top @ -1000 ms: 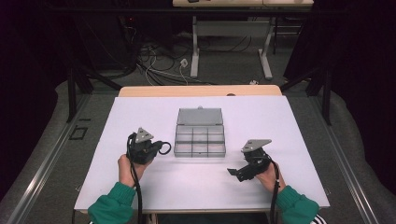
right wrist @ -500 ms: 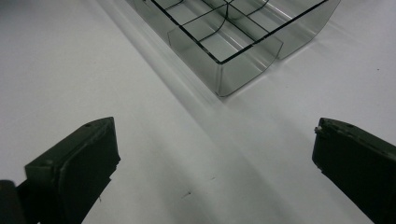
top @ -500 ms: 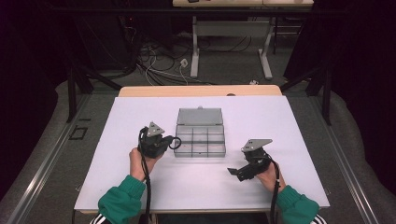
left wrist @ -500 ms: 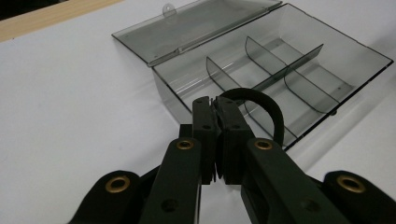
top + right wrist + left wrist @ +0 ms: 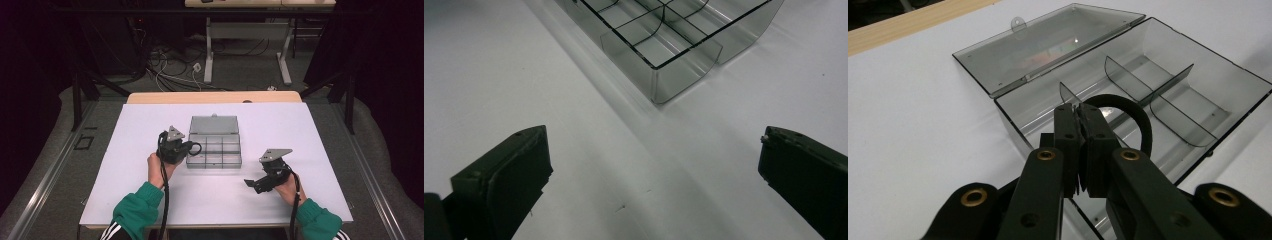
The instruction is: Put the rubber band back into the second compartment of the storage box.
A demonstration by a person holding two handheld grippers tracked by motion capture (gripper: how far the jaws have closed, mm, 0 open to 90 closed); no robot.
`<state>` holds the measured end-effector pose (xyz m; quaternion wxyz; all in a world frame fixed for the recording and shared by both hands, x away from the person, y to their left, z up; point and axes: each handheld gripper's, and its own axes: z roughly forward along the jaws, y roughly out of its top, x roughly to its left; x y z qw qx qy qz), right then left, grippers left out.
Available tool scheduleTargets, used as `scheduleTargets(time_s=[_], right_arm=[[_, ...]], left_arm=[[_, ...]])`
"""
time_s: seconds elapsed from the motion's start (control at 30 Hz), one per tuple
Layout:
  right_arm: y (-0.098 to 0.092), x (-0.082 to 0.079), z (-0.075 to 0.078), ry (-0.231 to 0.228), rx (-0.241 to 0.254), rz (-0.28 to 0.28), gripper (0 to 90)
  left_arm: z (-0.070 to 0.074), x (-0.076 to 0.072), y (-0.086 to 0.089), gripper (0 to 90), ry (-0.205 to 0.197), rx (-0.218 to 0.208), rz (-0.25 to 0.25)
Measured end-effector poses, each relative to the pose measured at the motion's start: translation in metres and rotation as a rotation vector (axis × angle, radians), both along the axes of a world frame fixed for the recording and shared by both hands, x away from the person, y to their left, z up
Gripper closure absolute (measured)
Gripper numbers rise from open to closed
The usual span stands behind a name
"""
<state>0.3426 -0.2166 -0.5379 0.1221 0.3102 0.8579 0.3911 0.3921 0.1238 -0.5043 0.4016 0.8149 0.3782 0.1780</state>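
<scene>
A clear grey compartment box (image 5: 215, 166) lies in the middle of the white table (image 5: 130, 200), its lid (image 5: 214, 125) folded back flat. My left gripper (image 5: 187, 148) is at the box's left edge, shut on a black rubber ring (image 5: 201, 148). In the left gripper view the ring (image 5: 1135, 107) hangs from the closed jaw tips (image 5: 1080, 112) over a near compartment of the box (image 5: 1220, 75). My right gripper (image 5: 250, 184) is low over the table, right of and nearer than the box, and open. Between its fingers (image 5: 654, 147) is bare table, with the box's corner (image 5: 676, 72) ahead.
A wooden strip (image 5: 215, 96) runs along the table's far edge. Beyond it are cables on the floor (image 5: 170, 65) and the legs of another table (image 5: 210, 55). Dark frames stand at both sides.
My left gripper has moved right with the ring, from open table to the box's left edge. The right gripper has stayed where it was, open.
</scene>
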Motion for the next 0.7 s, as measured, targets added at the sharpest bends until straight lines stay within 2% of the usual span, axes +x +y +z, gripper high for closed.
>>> scheduleTargets(time_s=[0.13, 0.33, 0.7], right_arm=[[0.000, 0.000, 0.000, -0.002, 0.000, 0.002, 0.2], [0.001, 0.001, 0.000, 0.003, -0.004, 0.012, 0.2], [0.000, 0.001, 0.000, 0.005, -0.006, 0.007, 0.2]], left_arm=[[0.000, 0.003, -0.005, 87.1, 0.006, -0.006, -0.005], [-0.002, 0.009, -0.012, 87.1, -0.002, 0.003, -0.013], [-0.006, 0.021, -0.026, 87.1, 0.009, 0.020, -0.019]])
